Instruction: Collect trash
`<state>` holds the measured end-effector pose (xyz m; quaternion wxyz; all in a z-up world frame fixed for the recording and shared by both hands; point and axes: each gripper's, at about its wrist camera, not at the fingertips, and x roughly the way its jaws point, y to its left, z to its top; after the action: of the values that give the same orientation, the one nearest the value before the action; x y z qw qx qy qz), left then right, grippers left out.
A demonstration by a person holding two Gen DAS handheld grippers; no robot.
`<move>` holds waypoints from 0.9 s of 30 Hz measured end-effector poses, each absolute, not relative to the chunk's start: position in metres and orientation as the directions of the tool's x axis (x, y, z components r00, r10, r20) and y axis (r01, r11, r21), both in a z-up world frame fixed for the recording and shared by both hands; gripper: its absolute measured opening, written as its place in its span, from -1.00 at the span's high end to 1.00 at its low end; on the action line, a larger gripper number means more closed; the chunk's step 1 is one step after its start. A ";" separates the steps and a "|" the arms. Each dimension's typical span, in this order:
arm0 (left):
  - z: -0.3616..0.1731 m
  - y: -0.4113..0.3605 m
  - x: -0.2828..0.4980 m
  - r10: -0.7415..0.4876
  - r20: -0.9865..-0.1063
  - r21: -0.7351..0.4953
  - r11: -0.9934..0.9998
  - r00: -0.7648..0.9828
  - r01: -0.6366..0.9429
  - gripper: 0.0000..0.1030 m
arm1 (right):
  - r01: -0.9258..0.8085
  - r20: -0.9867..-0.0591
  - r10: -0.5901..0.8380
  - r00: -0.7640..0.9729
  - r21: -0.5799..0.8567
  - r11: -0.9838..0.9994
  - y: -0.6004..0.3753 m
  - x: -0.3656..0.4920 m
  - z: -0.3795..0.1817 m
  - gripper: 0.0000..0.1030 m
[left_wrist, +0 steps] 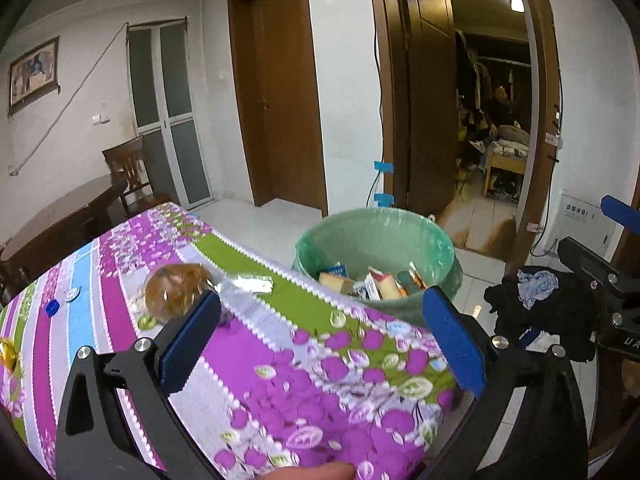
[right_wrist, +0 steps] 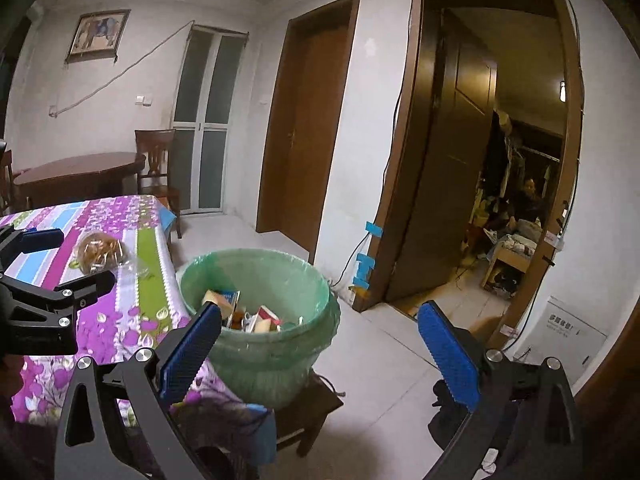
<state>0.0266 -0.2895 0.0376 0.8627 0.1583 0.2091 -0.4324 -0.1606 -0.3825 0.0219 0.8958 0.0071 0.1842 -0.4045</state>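
Note:
A clear plastic bag with brown food inside [left_wrist: 178, 289] lies on the purple floral tablecloth [left_wrist: 304, 384], a silvery wrapper [left_wrist: 248, 283] beside it. My left gripper [left_wrist: 320, 332] is open above the cloth, its left finger next to the bag. A green-lined trash bin [left_wrist: 376, 240] with several cartons and wrappers stands beyond the table edge. In the right wrist view my right gripper [right_wrist: 320, 350] is open and empty over the bin [right_wrist: 260, 280]; the bag [right_wrist: 98, 252] and the left gripper [right_wrist: 60, 264] show at left.
A blue bottle cap [left_wrist: 52, 309], a white cap [left_wrist: 72, 294] and a gold wrapper [left_wrist: 9, 354] lie on the cloth. The bin rests on a low stool [right_wrist: 308, 408]. Dark clothes [left_wrist: 532, 300] are piled right. A wooden table and chair [right_wrist: 156, 168] stand behind. Doorway [right_wrist: 500, 160] open.

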 end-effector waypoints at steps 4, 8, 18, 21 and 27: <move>0.030 -0.285 0.025 -0.674 -0.521 0.069 0.578 0.523 0.813 -0.89 | 0.735 -0.339 -0.730 0.593 -0.144 0.663 -0.376 -0.165 0.014 -0.90; 0.028 -0.284 0.025 -0.668 -0.521 0.072 0.586 0.531 0.807 -0.89 | 0.735 -0.344 -0.729 0.592 -0.141 0.663 -0.376 -0.163 0.011 -0.90; 0.028 -0.287 0.026 -0.670 -0.530 0.073 0.575 0.520 0.815 -0.89 | 0.724 -0.383 -0.698 0.606 -0.098 0.683 -0.387 -0.158 0.005 -0.90; 0.027 -0.290 0.022 -0.674 -0.537 0.082 0.557 0.507 0.826 -0.89 | 0.712 -0.397 -0.673 0.625 -0.063 0.699 -0.390 -0.159 0.003 -0.90; 0.027 -0.296 0.016 -0.677 -0.540 0.093 0.543 0.500 0.835 -0.89 | 0.719 -0.401 -0.670 0.625 -0.039 0.694 -0.396 -0.162 0.002 -0.90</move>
<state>0.0157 -0.2957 0.0272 0.8484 0.1740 0.2269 -0.4454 -0.1617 -0.3961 0.0016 0.8993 0.0623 0.1961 -0.3860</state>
